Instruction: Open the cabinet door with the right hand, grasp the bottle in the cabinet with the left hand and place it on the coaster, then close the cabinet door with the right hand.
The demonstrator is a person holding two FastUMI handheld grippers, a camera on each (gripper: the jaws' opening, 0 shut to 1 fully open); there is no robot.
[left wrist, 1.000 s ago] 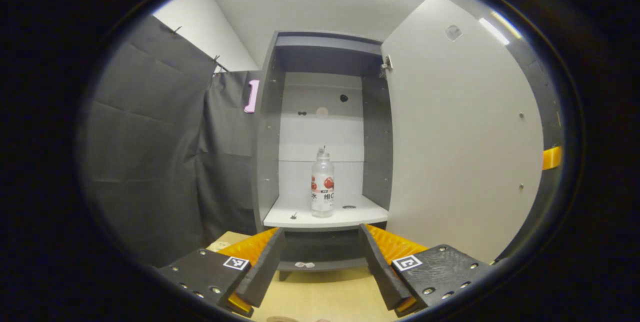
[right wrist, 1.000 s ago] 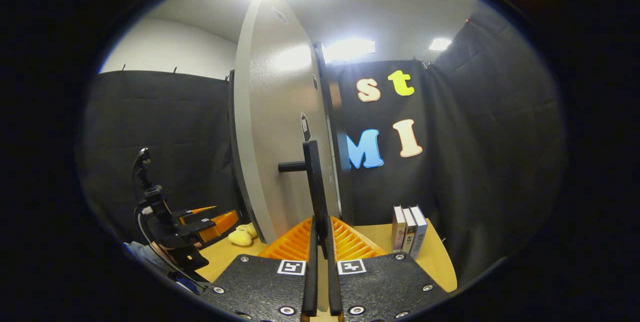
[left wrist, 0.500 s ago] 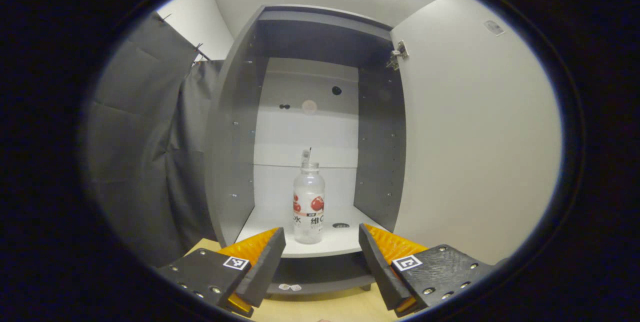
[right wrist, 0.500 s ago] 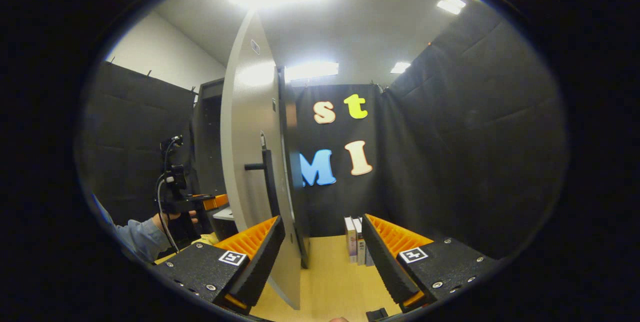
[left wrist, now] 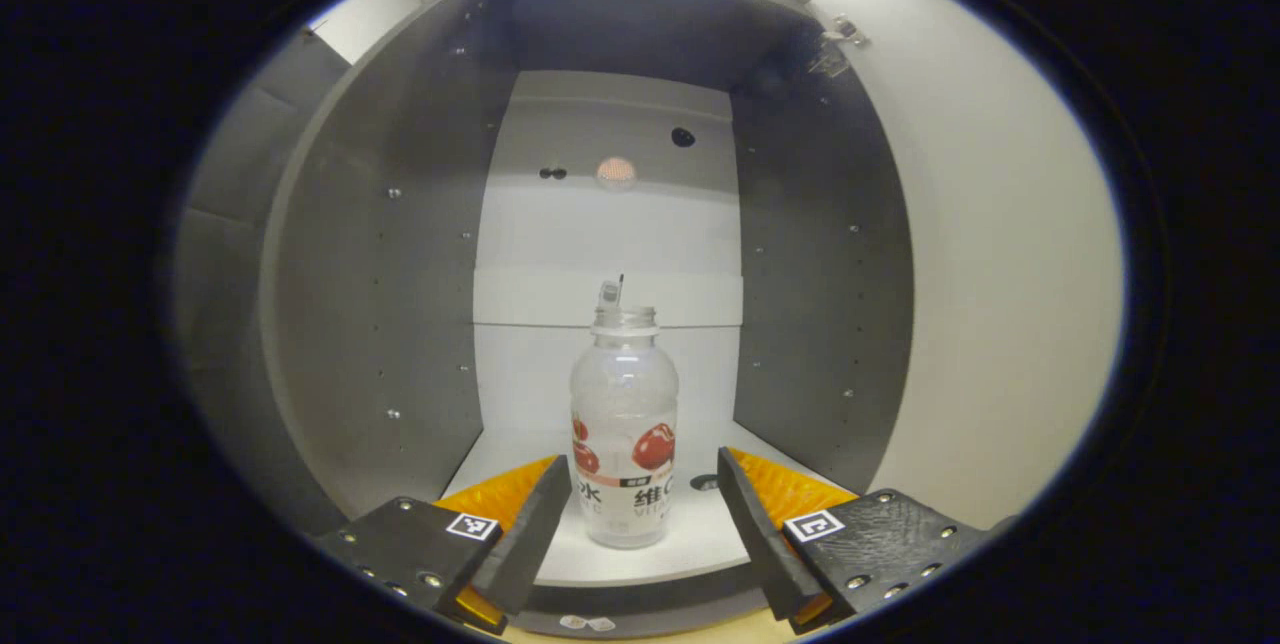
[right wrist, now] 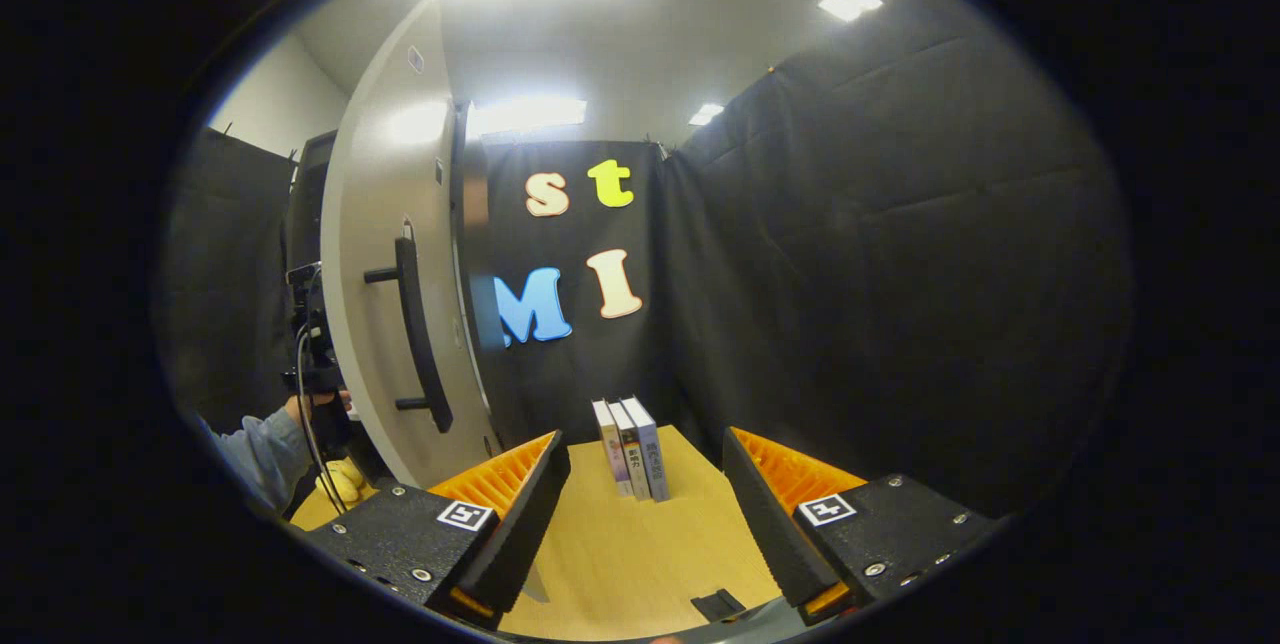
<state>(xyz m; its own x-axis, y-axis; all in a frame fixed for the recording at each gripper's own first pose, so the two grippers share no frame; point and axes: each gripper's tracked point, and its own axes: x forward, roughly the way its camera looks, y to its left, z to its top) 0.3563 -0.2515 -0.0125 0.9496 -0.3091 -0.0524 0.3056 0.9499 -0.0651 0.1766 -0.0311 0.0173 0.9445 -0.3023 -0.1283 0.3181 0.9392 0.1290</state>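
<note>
The bottle (left wrist: 623, 424) stands upright on the white shelf (left wrist: 690, 542) inside the cabinet (left wrist: 380, 254), with the door (left wrist: 1000, 254) swung wide to the right. The left tongs (left wrist: 634, 499) are spread wide, their tips level with the bottle's lower half and lying to either side of it but not touching — the step in hand is the grasp.

To do it well, I would push in until the fingers reach past the bottle's middle, keep it centred in the gap, and close on the labelled body, not the narrow neck. The clear plastic looks light and likely to tip, so close evenly, without nudging it with one finger first.

The right tongs (right wrist: 640, 504) hang open and empty over the table (right wrist: 640, 564), clear of the door handle (right wrist: 415, 334) — well placed to wait near the door.
</note>
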